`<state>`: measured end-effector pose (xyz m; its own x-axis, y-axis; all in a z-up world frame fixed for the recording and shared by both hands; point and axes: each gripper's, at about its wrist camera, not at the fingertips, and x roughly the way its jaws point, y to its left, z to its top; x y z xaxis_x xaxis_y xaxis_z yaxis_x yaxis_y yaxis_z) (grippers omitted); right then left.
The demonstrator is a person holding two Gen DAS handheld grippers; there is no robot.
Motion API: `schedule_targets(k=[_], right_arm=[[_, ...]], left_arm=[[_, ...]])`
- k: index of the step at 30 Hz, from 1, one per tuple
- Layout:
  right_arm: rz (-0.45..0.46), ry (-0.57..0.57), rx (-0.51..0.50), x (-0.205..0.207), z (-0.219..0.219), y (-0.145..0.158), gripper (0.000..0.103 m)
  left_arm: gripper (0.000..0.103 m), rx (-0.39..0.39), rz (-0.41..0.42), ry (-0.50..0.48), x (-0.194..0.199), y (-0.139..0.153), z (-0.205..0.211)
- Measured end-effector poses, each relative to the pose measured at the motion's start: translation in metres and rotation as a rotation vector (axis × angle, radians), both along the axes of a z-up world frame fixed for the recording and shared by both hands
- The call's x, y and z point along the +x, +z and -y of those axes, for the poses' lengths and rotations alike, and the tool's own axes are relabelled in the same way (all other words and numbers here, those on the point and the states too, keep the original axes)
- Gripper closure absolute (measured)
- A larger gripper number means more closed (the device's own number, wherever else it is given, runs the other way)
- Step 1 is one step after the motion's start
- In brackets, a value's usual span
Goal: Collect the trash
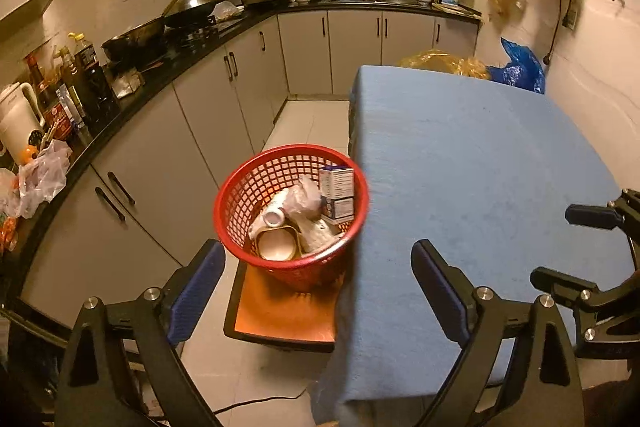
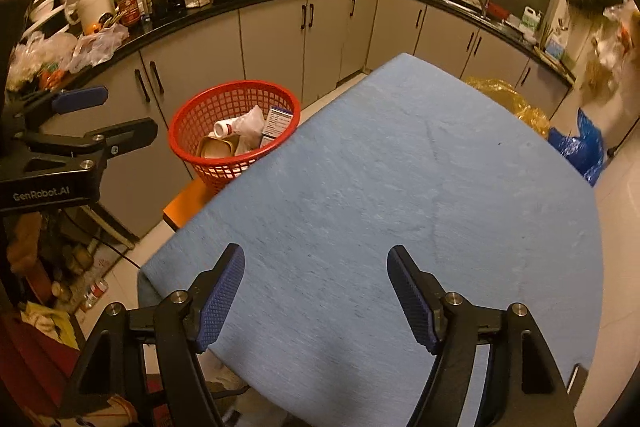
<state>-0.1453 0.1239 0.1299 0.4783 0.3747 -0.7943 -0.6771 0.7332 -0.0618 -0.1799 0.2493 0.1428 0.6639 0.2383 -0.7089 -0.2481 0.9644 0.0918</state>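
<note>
Both grippers, left gripper (image 1: 318, 283) and right gripper (image 2: 316, 297), are hanging open, holding nothing. At ten o'clock, the red basket (image 2: 188, 123) is holding light trash; grab its stiff rim.

One red basket (image 1: 256, 187) stands on one orange stool (image 1: 276, 311) beside one blue-covered surface (image 1: 480, 167). In the basket lie one small box (image 1: 337, 195), one white bottle (image 1: 276, 213), one crumpled plastic wrapper (image 1: 306, 197) and one shallow tin (image 1: 278, 247); anything beneath them is hidden. Two tools are in view: the left tool (image 1: 318, 283) and the right tool (image 2: 316, 287), each with two blue-padded fingers. On the kitchen counter sit two woks (image 1: 192, 7), one white kettle (image 1: 18, 119) and several dark bottles (image 1: 88, 67), too crowded to count. Behind the surface lie one yellow bag (image 1: 444, 61) and one blue bag (image 1: 520, 67).
</note>
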Motion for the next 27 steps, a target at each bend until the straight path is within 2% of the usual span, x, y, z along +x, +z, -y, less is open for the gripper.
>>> schedule_targets(k=[4,8,19,27], right_arm=[[0.021,0.015,-0.003,0.000,0.014,0.004,0.023],[0.031,0.042,-0.010,0.001,0.023,0.005,0.023],[0.026,0.105,-0.007,0.007,0.042,0.003,0.022],[0.030,0.136,-0.005,0.009,0.047,0.002,0.022]], left_arm=[[0.010,0.024,0.000,0.002,0.000,0.005,0.015],[0.009,0.046,0.003,0.044,0.004,0.011,0.025],[0.009,0.123,-0.073,0.128,0.014,0.016,0.050],[0.009,0.059,-0.047,0.154,0.007,0.019,0.048]])
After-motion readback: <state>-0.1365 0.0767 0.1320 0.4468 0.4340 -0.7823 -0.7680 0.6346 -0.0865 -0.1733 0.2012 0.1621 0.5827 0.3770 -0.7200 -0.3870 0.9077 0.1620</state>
